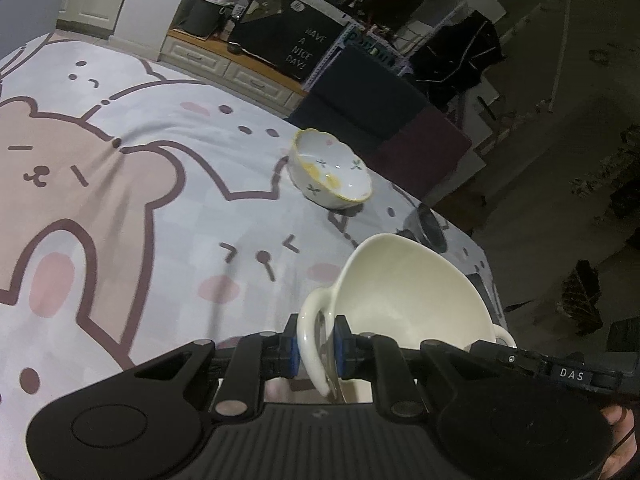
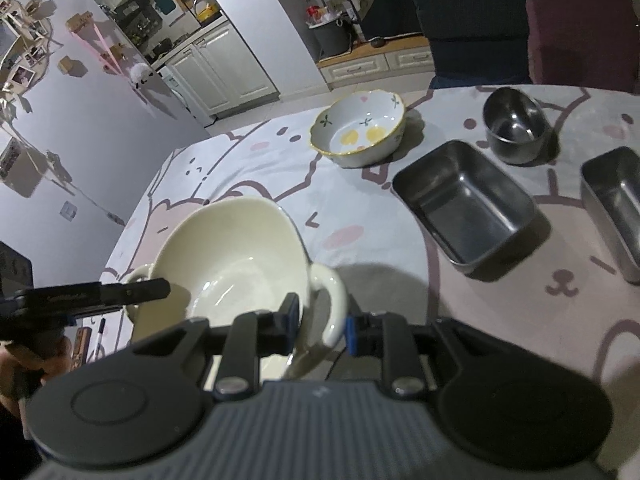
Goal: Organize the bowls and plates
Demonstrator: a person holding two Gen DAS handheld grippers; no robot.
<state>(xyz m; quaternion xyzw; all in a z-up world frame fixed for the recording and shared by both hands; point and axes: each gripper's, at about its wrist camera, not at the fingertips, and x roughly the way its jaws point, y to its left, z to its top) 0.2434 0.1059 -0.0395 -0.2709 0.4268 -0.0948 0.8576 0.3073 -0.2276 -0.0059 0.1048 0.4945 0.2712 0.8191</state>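
**Cream Bowl Held by Both Handles Over the Bear-Print Cloth**

Nearest the lens in the left wrist view, the left gripper point(image 1: 317, 351) had its blue-padded jaws closed on one loop handle of the cream bowl point(image 1: 404, 292), which sat tilted just ahead at 1 o'clock. From the right wrist view, the right gripper point(image 2: 320, 326) straddled the opposite loop handle of the same cream bowl point(image 2: 236, 256); one pad touched the handle, the other showed a slight gap, so whether that grip was firm could not be told. The bowl's shadow fell on the tablecloth point(image 2: 248, 172) beneath it.

Farther off, at 12 o'clock in the right view, the flowered bowl point(image 2: 359, 132) with its yellow rim stood alone on the cloth. A round steel cup point(image 2: 516, 126) lay at 2 o'clock, a rectangular steel tray point(image 2: 466, 204) stood nearer at 1 o'clock, and a second steel tray point(image 2: 616, 208) sat at 3 o'clock, cut by the frame edge. All four stood apart from one another.
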